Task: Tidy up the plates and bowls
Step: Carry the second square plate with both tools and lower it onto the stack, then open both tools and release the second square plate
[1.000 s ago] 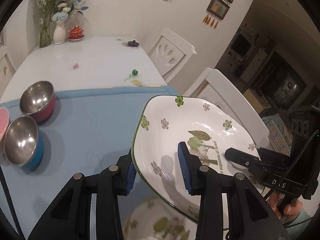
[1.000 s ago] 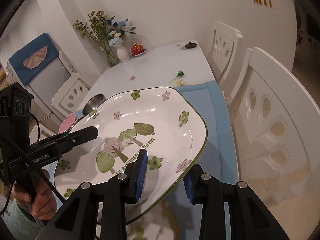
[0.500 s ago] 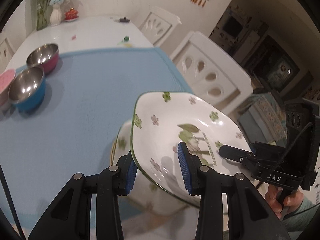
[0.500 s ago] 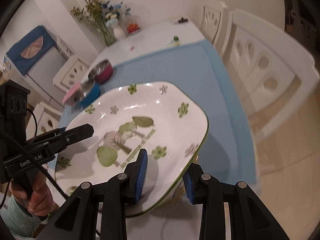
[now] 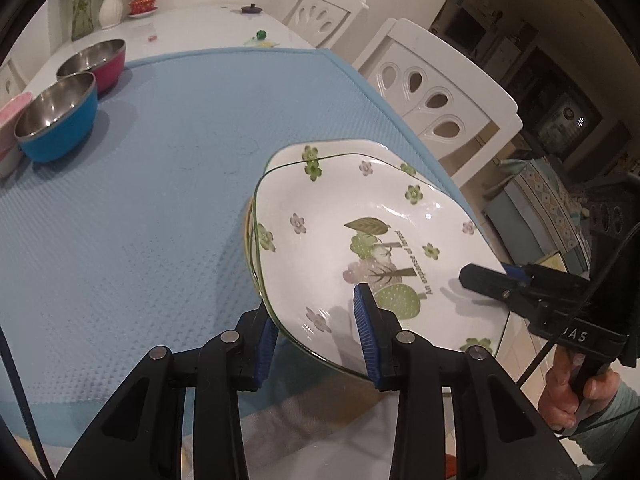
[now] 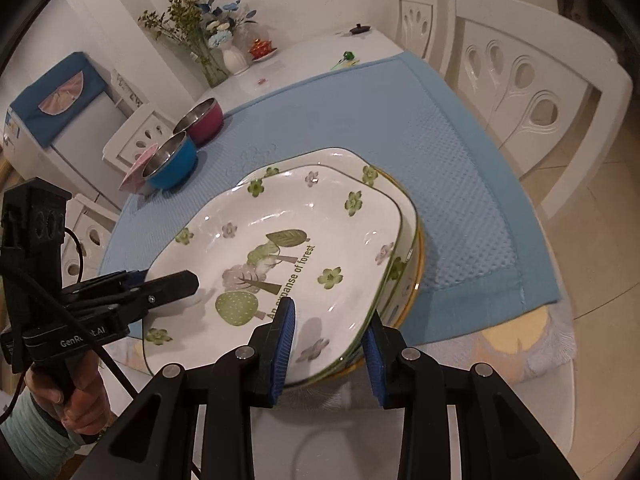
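Both jaws stayed clamped on the plate's rim, left gripper (image 5: 316, 334) and right gripper (image 6: 330, 344) on opposite edges. The plate (image 6: 280, 256) had dropped (it rode well above the blue mat (image 6: 440, 148) before) onto the stack (image 6: 410, 276) on the counter; release looked next.

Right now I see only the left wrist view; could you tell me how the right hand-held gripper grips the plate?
Observer: The right hand-held gripper has its pads on either side of the plate's near rim, one inside and one outside.
Operator: Thank you. What is at the bottom of the stack on that side?
Observer: A yellow-rimmed dish, under a lower plate with the same pattern.
Operator: Is that side of the stack on the mat?
Observer: Yes, with bare mat beyond it.
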`<state>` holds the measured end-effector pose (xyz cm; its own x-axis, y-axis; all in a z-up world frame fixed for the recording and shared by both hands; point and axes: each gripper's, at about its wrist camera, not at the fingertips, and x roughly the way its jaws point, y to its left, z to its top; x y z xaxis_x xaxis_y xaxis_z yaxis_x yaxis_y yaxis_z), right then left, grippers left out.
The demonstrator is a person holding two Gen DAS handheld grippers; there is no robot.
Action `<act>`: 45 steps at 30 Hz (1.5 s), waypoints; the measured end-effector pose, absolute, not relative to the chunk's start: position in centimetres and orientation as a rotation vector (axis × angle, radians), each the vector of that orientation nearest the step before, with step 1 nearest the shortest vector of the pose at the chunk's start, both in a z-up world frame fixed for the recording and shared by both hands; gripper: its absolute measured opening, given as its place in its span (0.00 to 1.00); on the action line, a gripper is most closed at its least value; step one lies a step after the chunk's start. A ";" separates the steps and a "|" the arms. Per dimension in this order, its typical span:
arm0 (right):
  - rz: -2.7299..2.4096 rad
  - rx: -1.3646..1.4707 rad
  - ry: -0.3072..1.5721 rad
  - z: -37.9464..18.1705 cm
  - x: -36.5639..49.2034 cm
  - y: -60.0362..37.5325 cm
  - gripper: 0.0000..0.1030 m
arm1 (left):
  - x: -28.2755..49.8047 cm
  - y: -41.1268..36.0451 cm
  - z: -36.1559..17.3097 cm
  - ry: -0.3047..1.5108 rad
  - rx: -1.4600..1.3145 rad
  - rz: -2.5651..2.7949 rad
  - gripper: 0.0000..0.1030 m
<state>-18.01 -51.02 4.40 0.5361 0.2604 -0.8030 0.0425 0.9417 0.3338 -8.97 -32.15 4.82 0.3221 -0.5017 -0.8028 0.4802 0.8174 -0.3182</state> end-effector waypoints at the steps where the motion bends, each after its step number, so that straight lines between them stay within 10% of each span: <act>1: 0.124 0.327 1.005 4.5 -18.2 -51.0 0.31 | -9.1 -32.2 4.8 1.060 -0.018 -0.650 0.32; 45: 0.202 0.378 1.101 8.6 -12.0 -53.2 0.31 | -4.5 -30.5 7.9 1.110 -0.096 -0.487 0.37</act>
<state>-12.00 -53.17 8.63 0.4434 0.3428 -0.8282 0.0269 0.9184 0.3946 -4.48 -30.46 7.88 0.3517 -0.4228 -0.8352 0.3283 0.8913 -0.3129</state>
